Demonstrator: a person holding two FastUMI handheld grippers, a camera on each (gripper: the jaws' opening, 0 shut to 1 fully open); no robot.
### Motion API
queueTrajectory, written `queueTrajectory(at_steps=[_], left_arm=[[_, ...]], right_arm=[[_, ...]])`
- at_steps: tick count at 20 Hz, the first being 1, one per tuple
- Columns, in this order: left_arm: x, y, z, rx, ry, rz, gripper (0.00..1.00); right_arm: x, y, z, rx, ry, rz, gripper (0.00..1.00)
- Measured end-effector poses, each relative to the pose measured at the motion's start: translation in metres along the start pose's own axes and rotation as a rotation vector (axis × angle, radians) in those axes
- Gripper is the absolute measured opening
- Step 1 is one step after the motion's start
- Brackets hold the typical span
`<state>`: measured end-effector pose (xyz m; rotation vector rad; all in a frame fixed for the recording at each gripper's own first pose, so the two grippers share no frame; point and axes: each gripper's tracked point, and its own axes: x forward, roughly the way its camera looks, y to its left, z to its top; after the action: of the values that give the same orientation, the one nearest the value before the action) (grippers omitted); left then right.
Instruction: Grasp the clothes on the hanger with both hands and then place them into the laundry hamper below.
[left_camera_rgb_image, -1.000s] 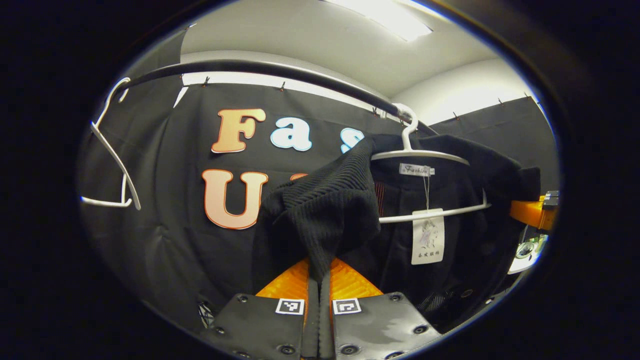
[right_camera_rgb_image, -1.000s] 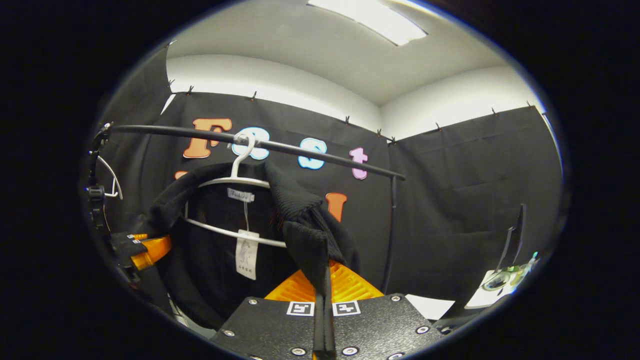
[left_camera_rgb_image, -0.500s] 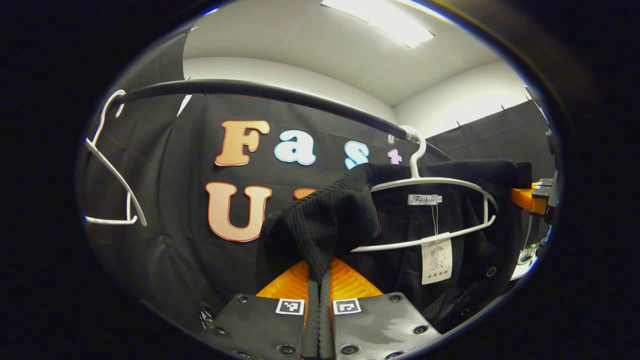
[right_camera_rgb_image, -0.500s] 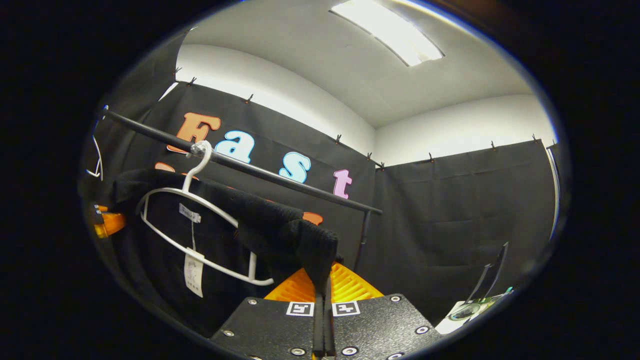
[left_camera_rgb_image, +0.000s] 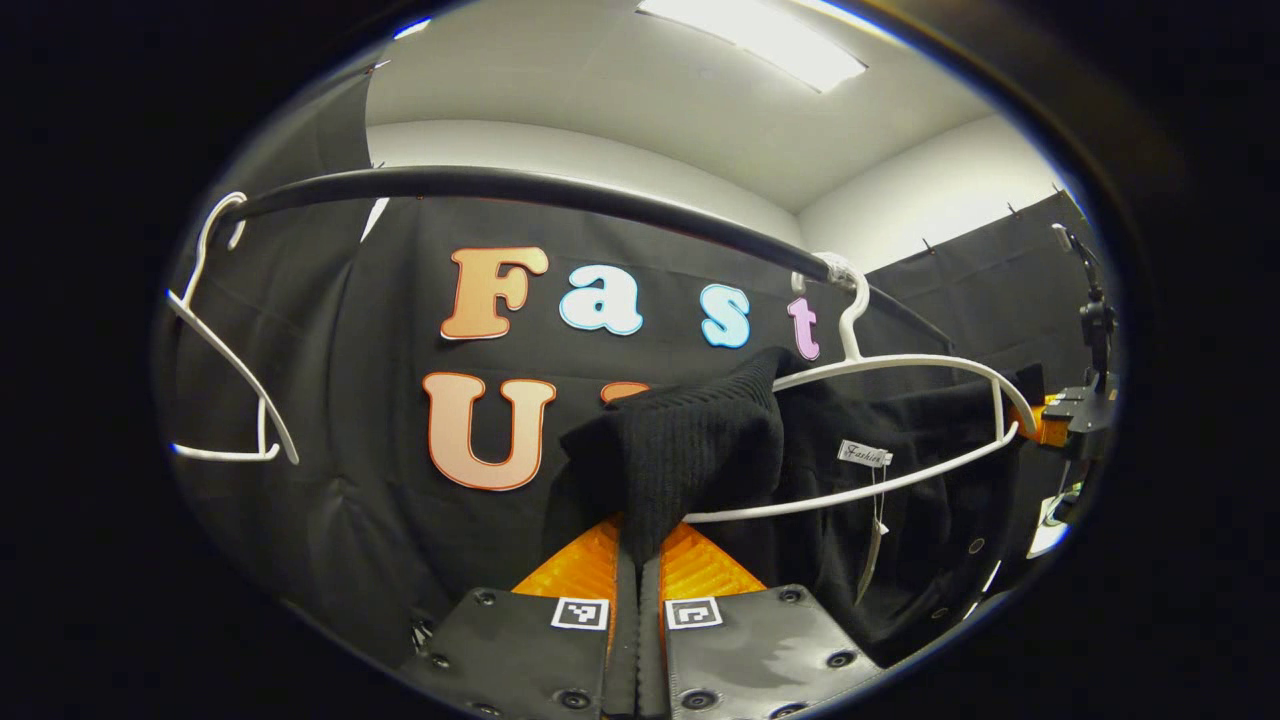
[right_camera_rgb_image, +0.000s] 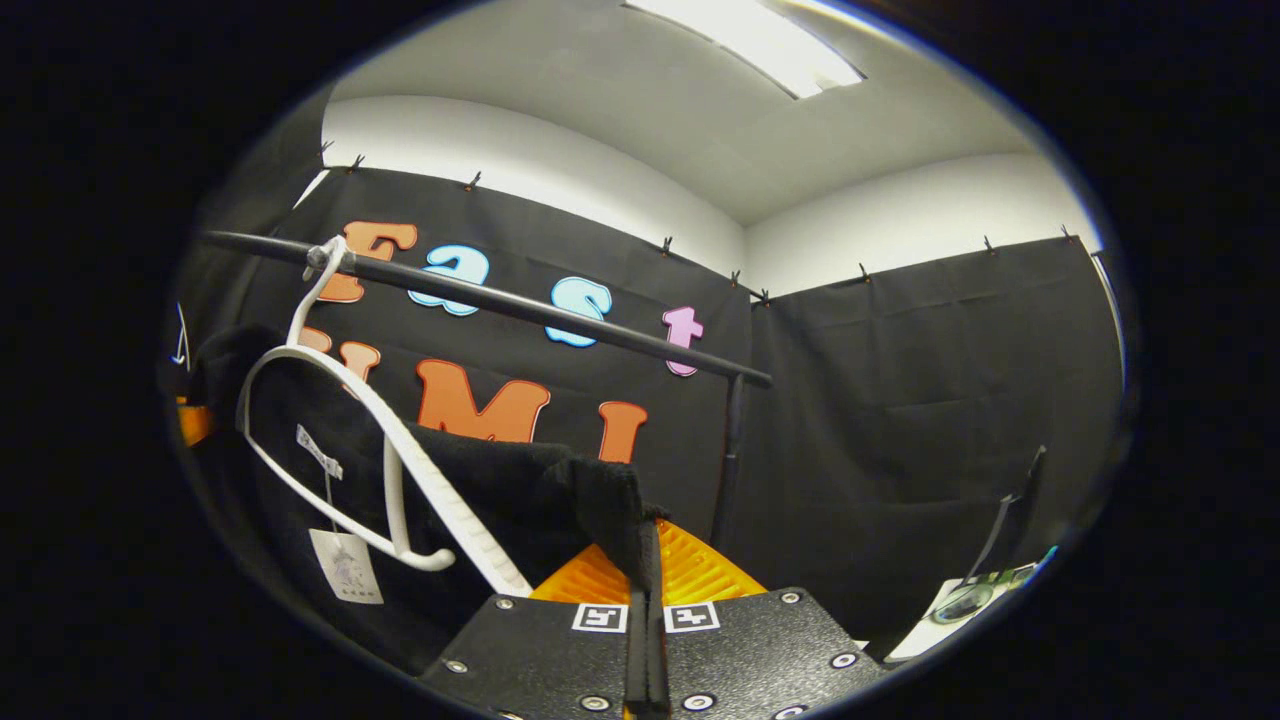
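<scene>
Left gripper view: my left gripper has both fingers pinched tight on a bunched fold of the black knit garment, at one shoulder. I hold it there, I judge, so the shoulder can slip clear of the hanger's end. The white hanger hangs by its hook on the black rail, its near end bare of cloth, its far end inside the garment. The garment sags below the hanger's top arm, with a neck label and a paper tag dangling edge-on.

In the right gripper view, my right gripper is likewise clamped on the other shoulder, and the hanger tilts steeply, its ribbed arm running down toward my fingers. The garment hangs between the two grippers, mostly off the hanger and not yet lowered. I judge the next step is freeing it fully.

I count two grippers, one garment, one rail, and two hangers: the second, empty hanger hangs at the rail's far left.
</scene>
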<state>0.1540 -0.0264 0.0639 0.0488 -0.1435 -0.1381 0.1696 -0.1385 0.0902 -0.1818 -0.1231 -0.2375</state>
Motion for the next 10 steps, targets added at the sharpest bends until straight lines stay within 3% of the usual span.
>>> queueTrajectory(at_steps=[2, 6, 10], left_arm=[[0.000, 0.000, -0.002, 0.009, 0.007, 0.002, 0.07], [0.005, 0.005, -0.002, 0.011, 0.001, 0.006, 0.07], [0.010, 0.023, 0.012, 0.036, -0.056, 0.059, 0.07]], right_arm=[[-0.003, 0.004, -0.016, 0.002, 0.012, 0.008, 0.03], [-0.012, 0.021, -0.051, 0.053, 0.059, 0.041, 0.00], [-0.028, 0.052, -0.069, 0.059, 0.049, 0.080, 0.00]])
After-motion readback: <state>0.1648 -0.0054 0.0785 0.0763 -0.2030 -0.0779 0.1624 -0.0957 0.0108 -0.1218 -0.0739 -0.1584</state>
